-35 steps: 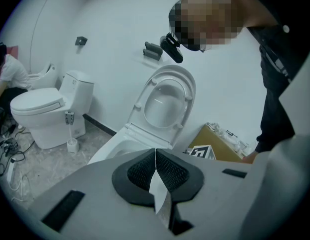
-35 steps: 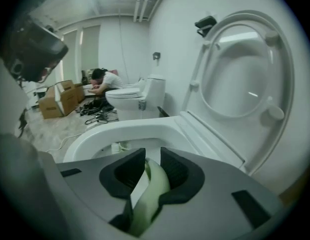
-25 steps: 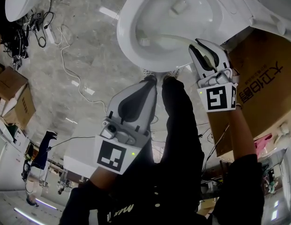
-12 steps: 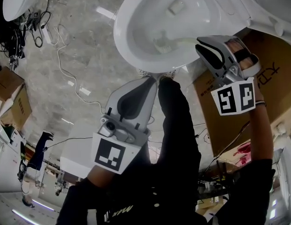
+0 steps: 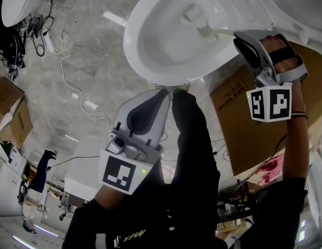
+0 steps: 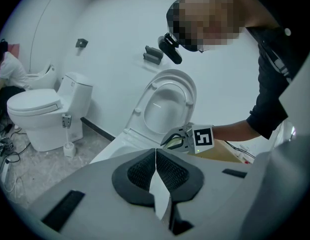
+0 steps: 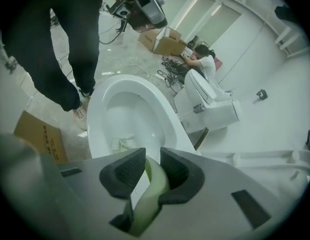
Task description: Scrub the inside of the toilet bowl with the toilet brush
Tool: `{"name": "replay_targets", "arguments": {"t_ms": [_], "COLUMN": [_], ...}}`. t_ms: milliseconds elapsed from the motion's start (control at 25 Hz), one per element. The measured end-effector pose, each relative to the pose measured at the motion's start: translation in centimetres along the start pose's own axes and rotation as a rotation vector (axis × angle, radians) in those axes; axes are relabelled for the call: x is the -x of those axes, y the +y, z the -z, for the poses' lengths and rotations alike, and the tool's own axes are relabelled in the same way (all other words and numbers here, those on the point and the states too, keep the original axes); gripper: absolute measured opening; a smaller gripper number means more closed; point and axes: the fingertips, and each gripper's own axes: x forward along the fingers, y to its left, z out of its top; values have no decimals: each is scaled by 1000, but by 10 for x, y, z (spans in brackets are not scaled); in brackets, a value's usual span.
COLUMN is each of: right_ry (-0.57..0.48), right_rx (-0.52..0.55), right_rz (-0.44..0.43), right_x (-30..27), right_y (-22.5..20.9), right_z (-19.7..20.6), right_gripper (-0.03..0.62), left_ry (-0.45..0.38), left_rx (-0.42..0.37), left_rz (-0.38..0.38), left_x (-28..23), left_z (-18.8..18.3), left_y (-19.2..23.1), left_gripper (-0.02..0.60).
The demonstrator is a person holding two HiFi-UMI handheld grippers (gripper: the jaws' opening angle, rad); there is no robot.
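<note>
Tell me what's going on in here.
A person is working at a toilet with a hand-held gripper in each hand. The right gripper is clamped on the pale green handle of the toilet brush, and the brush's bristle head is down inside the toilet bowl. The left gripper is shut with nothing in it and hangs by the person's legs, outside the bowl. The scrubbing appears to be under way.
</note>
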Motion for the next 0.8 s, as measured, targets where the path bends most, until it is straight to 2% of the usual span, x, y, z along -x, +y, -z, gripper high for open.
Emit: {"name": "replay_targets", "arguments": {"t_ms": [200, 440, 800], "right_ry": [84, 120, 54], "right_rx": [80, 63, 63], "right_rz": [49, 154, 252], "right_x": [2, 1, -10], "right_y": [-22, -54, -78], "right_z": [17, 28, 7], "right_gripper": [106, 107, 107], "left_ry": [-7, -8, -1], "left_rx": [10, 20, 36], "left_rz": [-5, -7, -10], "left_x": [1, 3, 4], "left_z": [-3, -2, 2], "left_y": [2, 7, 8], "left_gripper": [28, 28, 28]}}
